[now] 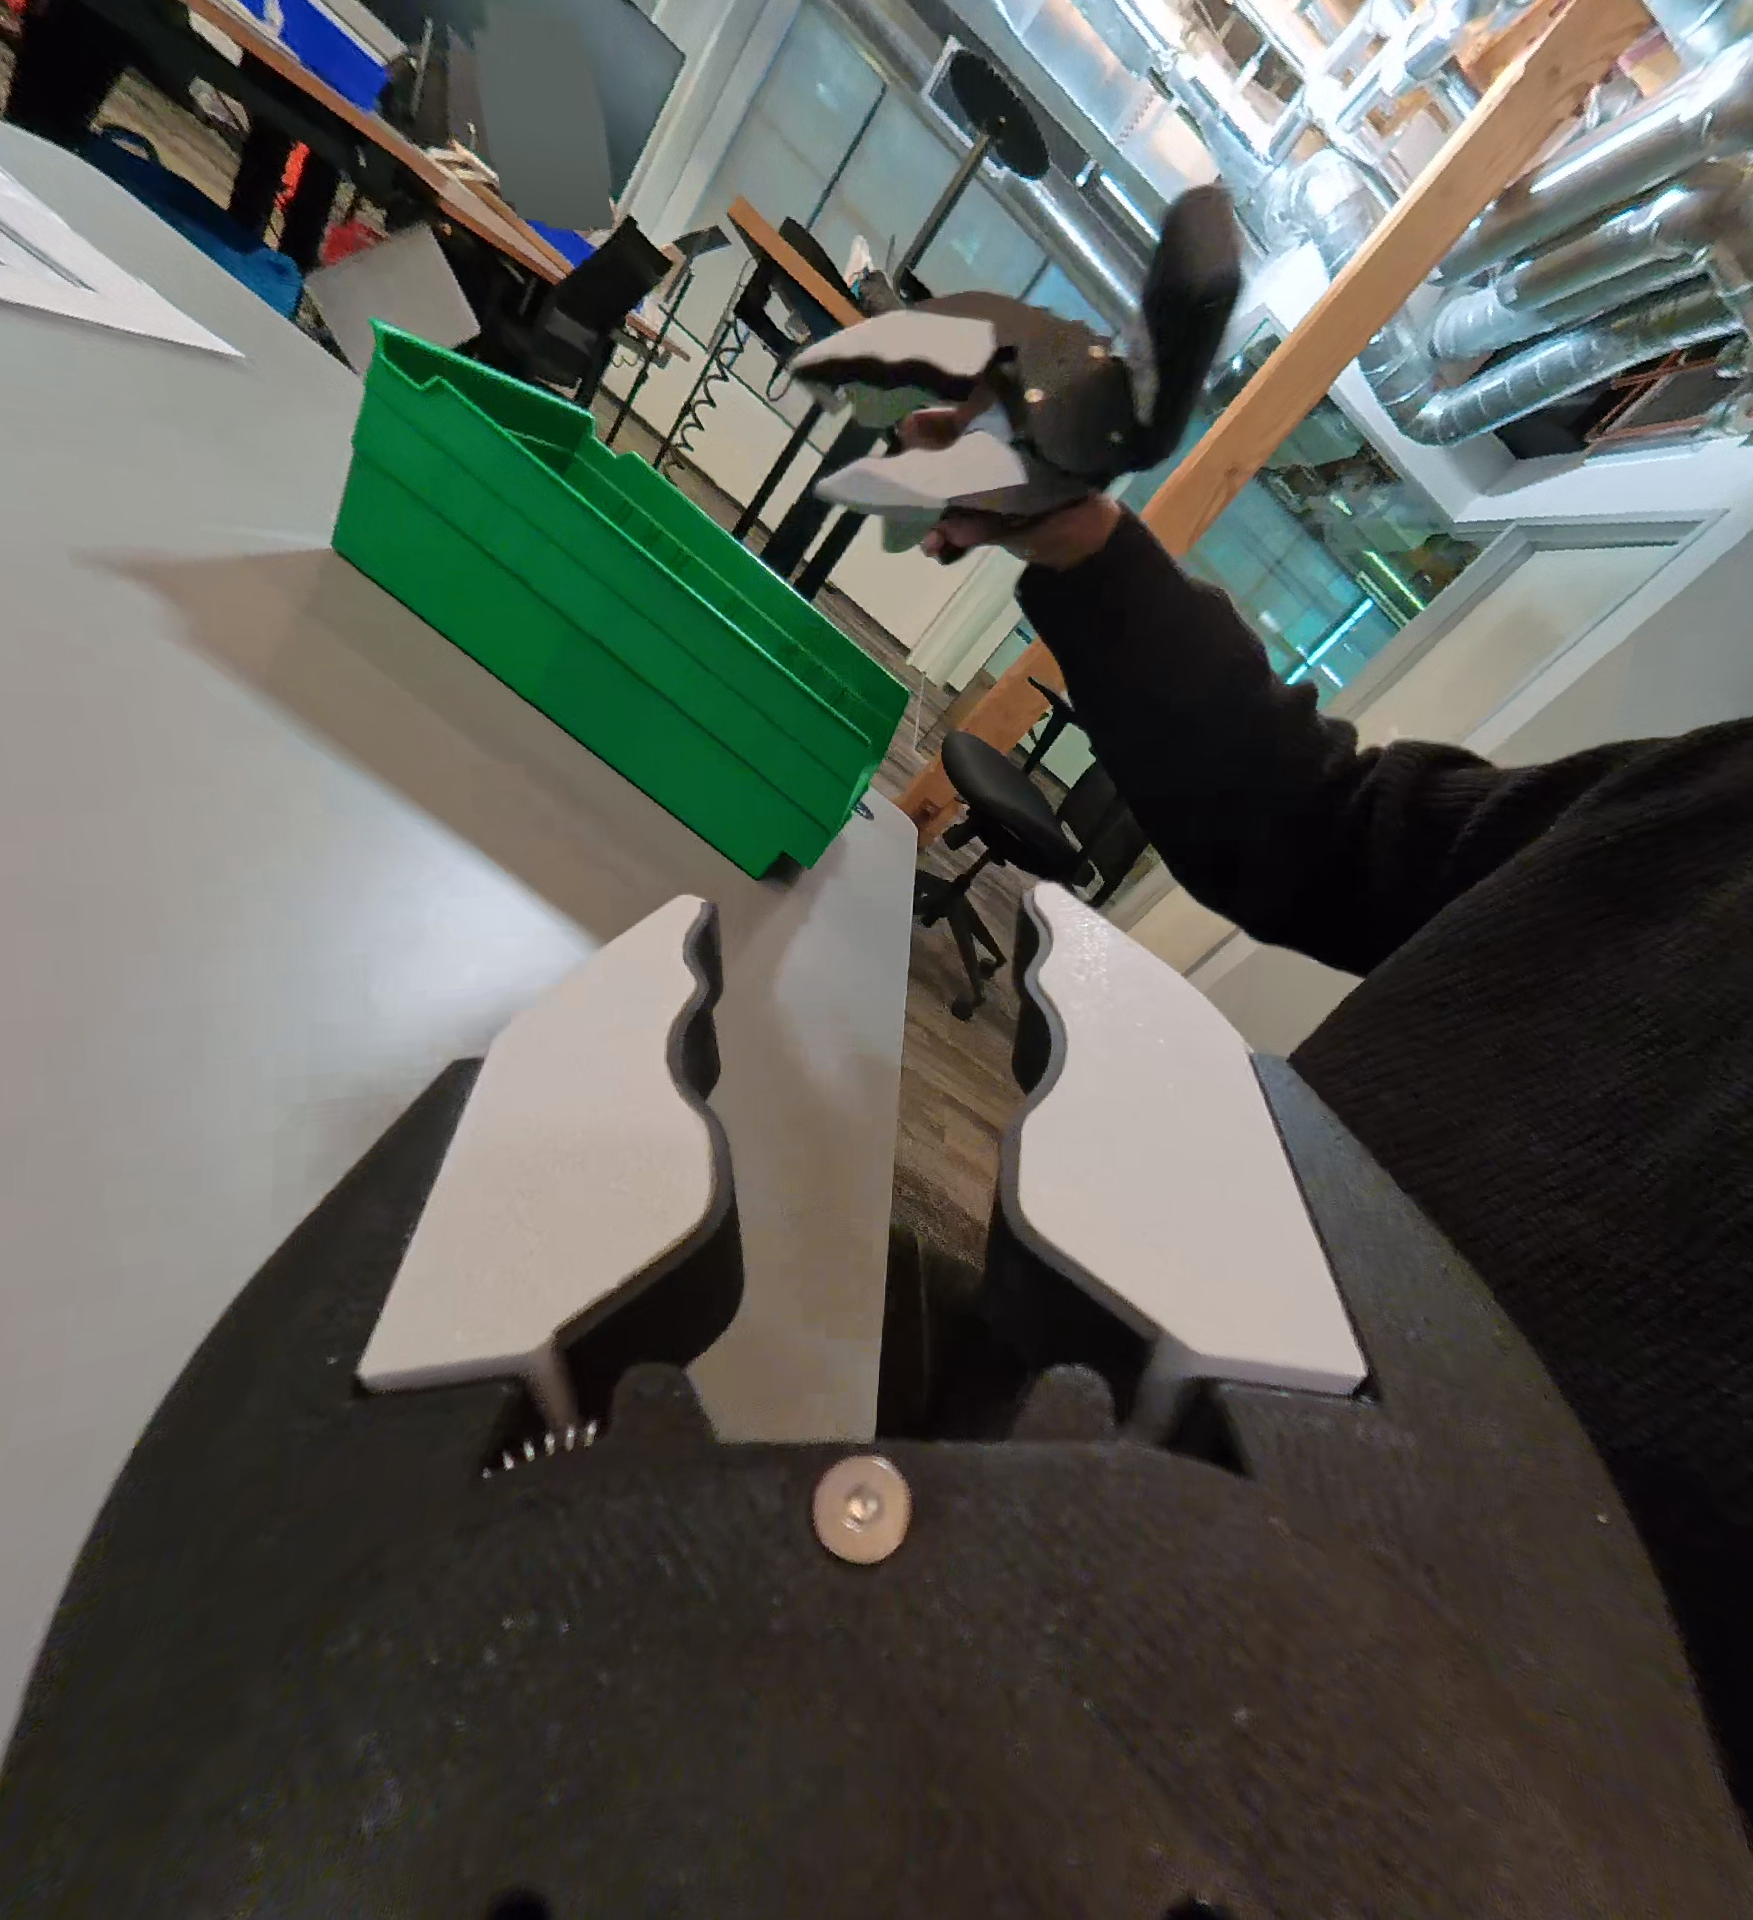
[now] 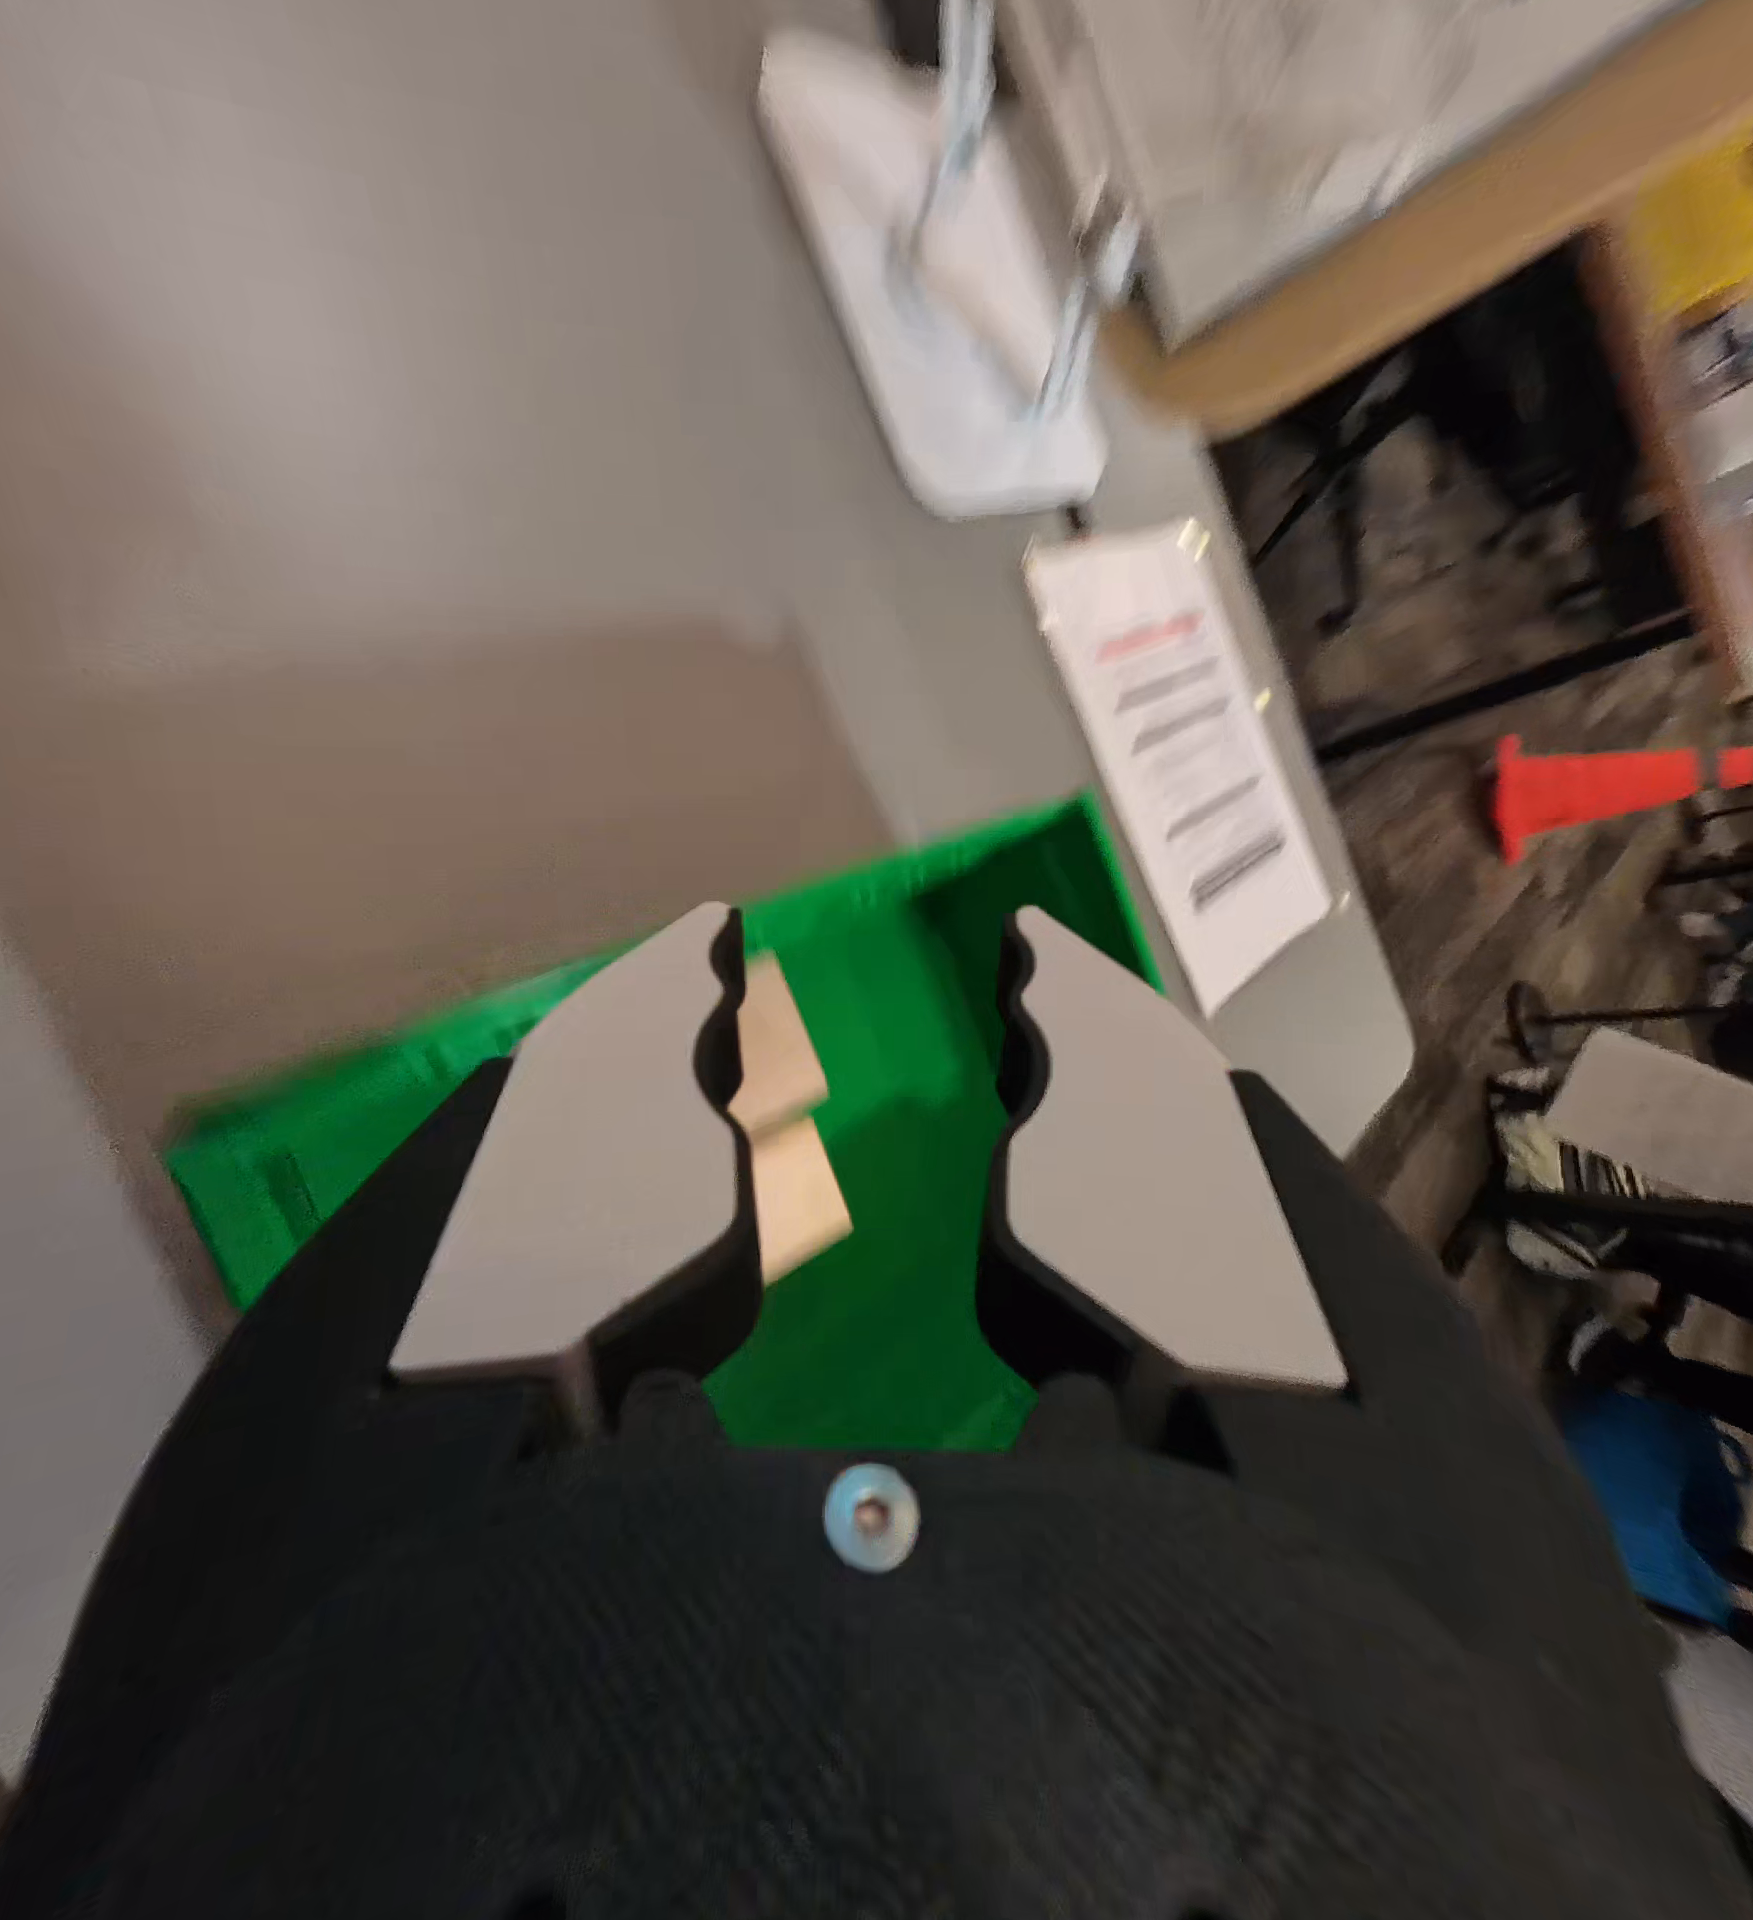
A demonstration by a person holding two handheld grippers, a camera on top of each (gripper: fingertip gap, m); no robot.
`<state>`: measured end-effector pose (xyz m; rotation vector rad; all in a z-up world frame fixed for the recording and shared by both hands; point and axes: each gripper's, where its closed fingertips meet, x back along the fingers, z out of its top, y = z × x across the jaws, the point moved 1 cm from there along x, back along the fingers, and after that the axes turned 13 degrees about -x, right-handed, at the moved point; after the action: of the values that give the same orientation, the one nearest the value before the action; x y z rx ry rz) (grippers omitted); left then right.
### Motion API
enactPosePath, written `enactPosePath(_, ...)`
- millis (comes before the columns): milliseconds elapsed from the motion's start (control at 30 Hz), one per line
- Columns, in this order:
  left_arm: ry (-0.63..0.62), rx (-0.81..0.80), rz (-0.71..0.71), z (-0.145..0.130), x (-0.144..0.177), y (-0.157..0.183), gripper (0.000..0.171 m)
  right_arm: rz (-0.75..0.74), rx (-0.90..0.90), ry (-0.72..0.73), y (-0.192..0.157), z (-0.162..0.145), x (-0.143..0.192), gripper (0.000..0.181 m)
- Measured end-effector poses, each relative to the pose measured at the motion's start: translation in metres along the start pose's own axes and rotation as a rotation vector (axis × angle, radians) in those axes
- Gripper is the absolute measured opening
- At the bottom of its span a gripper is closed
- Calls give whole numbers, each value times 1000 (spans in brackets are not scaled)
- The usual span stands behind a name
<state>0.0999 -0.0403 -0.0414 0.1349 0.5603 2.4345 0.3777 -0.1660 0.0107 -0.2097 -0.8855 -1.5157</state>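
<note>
A green plastic bin (image 1: 581,592) stands on the grey table (image 1: 176,831) near its far edge. My left gripper (image 1: 867,914) is open and empty, low over the table's corner, short of the bin. My right gripper (image 1: 820,426) shows in the left wrist view raised above the bin, open, held by a hand in a black sleeve. In the right wrist view my right gripper (image 2: 872,920) is open and empty, looking down into the green bin (image 2: 872,1299). Two tan wooden blocks (image 2: 784,1122) lie on the bin's floor, partly behind the left finger.
A white sheet of paper (image 2: 1173,748) lies on the table beyond the bin, and a white tray-like object (image 2: 913,301) farther off. Another white sheet (image 1: 30,249) lies at the left. Office chairs (image 1: 1007,821), desks and an orange cone (image 2: 1578,790) stand on the floor beyond the table edge.
</note>
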Motion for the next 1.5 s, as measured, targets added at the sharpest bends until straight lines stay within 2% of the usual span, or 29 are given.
enactPosePath(100, 24, -15, 18, 8, 2, 5, 57, -38, -151, 231, -40, 66, 14, 53)
enactPosePath(167, 42, -44, 52, 17, 6, 6, 55, 65, -314, 304, -87, 95, 13, 53)
enactPosePath(267, 48, -112, 108, 28, 16, 6, 55, 334, -538, 316, -177, 121, -6, 61)
enactPosePath(333, 40, -149, 157, 34, 27, 1, 55, 410, -620, 332, -222, 135, -25, 61)
enactPosePath(400, 79, -160, 204, 47, 41, -3, 55, 433, -676, 359, -251, 148, -45, 63)
enactPosePath(533, 197, -145, 281, 80, 75, -3, 54, 506, -912, 423, -282, 169, -75, 69)
enactPosePath(633, 259, -150, 360, 106, 112, -8, 55, 714, -1047, 405, -309, 168, -79, 72)
enactPosePath(700, 302, -142, 454, 126, 148, -16, 57, 757, -1087, 397, -310, 159, -82, 72)
enactPosePath(767, 348, -126, 587, 143, 192, -26, 56, 736, -1114, 405, -302, 149, -86, 69)
enactPosePath(867, 358, -106, 822, 152, 261, -43, 46, 749, -1163, 410, -293, 142, -89, 67)
enactPosePath(933, 270, -65, 984, 141, 300, -58, 42, 759, -1178, 413, -292, 140, -91, 65)
enactPosePath(1033, 48, -21, 1142, 109, 329, -78, 46, 779, -1158, 376, -300, 138, -94, 65)
enactPosePath(1100, -19, -26, 1199, 93, 331, -92, 43, 788, -1145, 360, -305, 138, -94, 65)
enactPosePath(1233, -185, 37, 1196, 55, 314, -126, 46, 800, -1114, 333, -312, 139, -94, 64)
enactPosePath(1333, -402, 69, 1295, 34, 327, -148, 47, 797, -1100, 318, -313, 137, -96, 64)
enactPosePath(1400, -558, 82, 1363, 31, 339, -159, 43, 805, -1110, 314, -313, 136, -96, 63)
enactPosePath(1500, -755, 92, 1366, 26, 343, -168, 42, 838, -1148, 316, -311, 137, -95, 63)
